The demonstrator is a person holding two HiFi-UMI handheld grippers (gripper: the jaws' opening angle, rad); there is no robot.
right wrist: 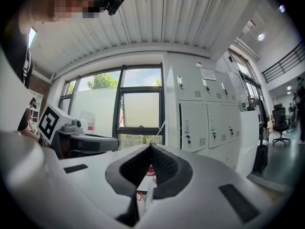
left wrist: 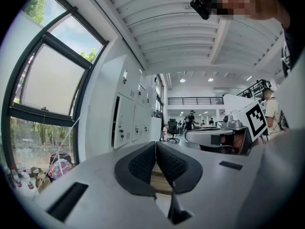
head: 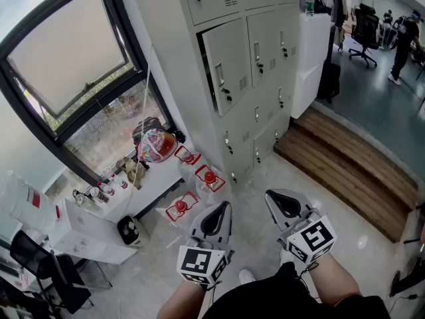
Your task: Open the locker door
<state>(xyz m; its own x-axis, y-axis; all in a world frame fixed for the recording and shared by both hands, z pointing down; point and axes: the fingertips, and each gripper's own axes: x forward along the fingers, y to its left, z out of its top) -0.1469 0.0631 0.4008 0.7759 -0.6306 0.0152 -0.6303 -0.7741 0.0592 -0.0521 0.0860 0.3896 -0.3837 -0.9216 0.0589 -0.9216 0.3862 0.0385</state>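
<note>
Standing ajar, locker door [head: 229, 62] (interior unseen)

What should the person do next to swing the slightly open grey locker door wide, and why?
Probably lift the right gripper toward the pale grey metal locker door standing slightly ajar: that gripper hangs low, shut and empty, well short of it.

A large black-framed window [head: 66, 72] lights pale flooring [head: 279, 178], wooden steps [head: 345, 158] and, seemingly, a distant office chair [head: 364, 35].
</note>
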